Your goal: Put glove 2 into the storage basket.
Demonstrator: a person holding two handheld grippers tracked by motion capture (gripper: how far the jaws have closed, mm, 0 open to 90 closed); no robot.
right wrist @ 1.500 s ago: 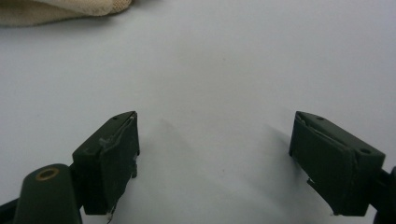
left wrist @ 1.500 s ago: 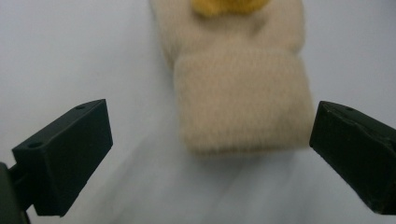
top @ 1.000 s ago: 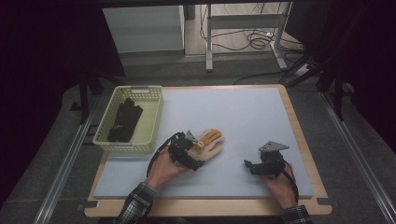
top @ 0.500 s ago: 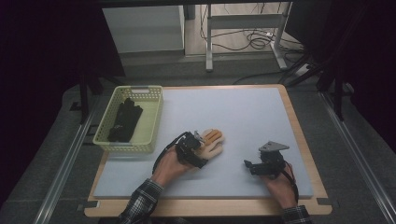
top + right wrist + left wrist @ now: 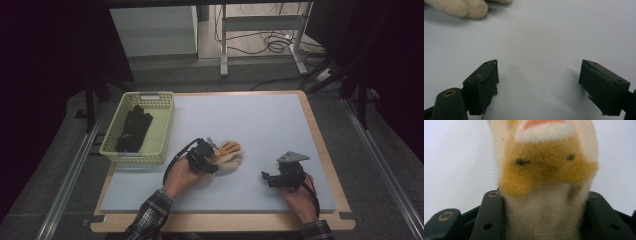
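Fleece glove, cream and tan, near tabletop front edge: left gripper jaws, just closing, pinch its cuff. Right gripper gapes empty. Risk: soft cuff slipping free when lifted.

no readable text, label, brand, number or sign is showing anywhere in these views. nothing legible is appearing on the glove, the basket or the bench.

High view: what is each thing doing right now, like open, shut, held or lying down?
Left gripper: jaws just closed on the glove's cuff.
Tan fuzzy glove: lying flat on the pale blue mat, gripped.
Right gripper: open.
Yellow plastic basket: upright, holds black gloves.
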